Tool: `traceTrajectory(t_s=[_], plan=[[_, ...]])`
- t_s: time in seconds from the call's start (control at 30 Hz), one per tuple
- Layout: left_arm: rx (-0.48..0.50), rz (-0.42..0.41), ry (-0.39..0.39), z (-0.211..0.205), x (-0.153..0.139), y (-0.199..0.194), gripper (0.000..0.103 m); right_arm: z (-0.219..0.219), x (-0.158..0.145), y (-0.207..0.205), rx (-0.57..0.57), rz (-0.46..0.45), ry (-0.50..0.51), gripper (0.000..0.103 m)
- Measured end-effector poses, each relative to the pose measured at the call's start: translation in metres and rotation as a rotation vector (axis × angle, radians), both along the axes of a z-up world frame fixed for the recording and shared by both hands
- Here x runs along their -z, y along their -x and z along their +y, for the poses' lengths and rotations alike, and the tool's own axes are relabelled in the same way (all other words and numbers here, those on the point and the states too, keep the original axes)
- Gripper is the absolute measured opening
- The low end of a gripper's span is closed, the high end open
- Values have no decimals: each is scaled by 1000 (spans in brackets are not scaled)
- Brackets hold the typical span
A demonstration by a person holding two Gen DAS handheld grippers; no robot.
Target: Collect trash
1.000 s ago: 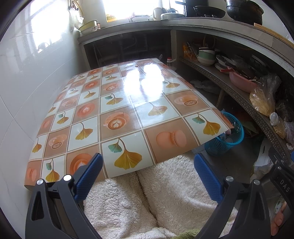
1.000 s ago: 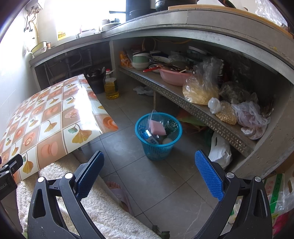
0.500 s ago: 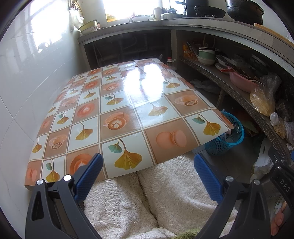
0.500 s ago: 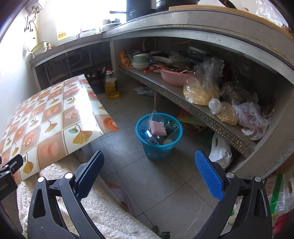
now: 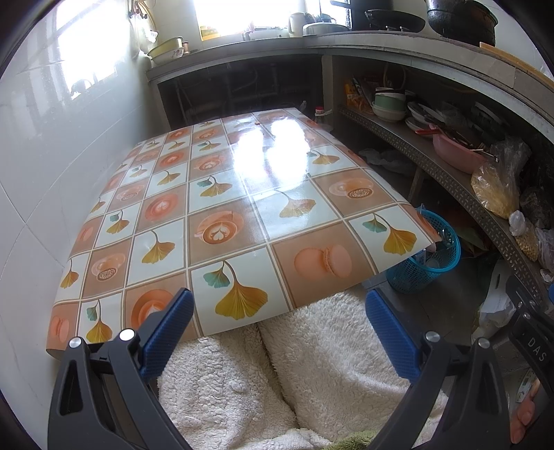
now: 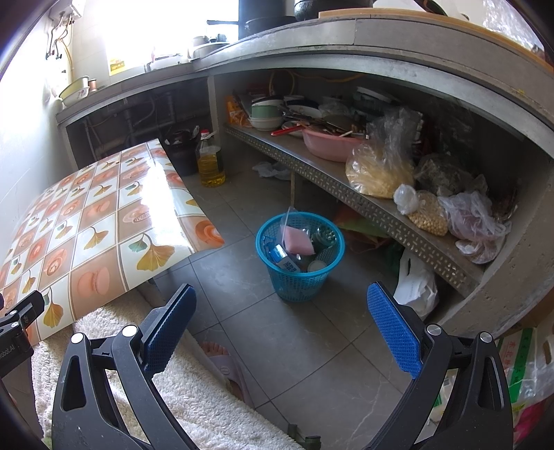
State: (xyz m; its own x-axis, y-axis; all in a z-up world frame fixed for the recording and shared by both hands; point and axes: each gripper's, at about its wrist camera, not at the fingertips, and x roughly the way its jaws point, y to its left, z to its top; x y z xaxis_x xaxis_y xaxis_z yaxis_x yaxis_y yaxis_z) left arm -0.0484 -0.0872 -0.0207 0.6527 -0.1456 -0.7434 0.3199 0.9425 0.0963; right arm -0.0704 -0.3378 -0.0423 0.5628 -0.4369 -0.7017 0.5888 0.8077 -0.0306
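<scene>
Over the table (image 5: 242, 194), empty jaws gape.

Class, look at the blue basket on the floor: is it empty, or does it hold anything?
It holds things. The blue basket stands upright on the floor with a pink sponge and several small containers inside.

White tiled wall (image 5: 41, 166) at nine o'clock; bright window (image 5: 242, 14) at twelve; concrete worktop (image 6: 346, 38) with a cluttered shelf (image 6: 346, 194) at two; grey tiled floor (image 6: 294, 346) below.
</scene>
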Motion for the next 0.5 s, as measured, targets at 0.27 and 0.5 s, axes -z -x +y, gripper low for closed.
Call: traceTrajectory(t_s=[0.27,0.5], plan=[[-5,6,-2,3,3,0,97,2,1,0,-4,2,-1,95],[-6,10,-3,4,4,0,97,3,1,-1,-3,2,-2,95]])
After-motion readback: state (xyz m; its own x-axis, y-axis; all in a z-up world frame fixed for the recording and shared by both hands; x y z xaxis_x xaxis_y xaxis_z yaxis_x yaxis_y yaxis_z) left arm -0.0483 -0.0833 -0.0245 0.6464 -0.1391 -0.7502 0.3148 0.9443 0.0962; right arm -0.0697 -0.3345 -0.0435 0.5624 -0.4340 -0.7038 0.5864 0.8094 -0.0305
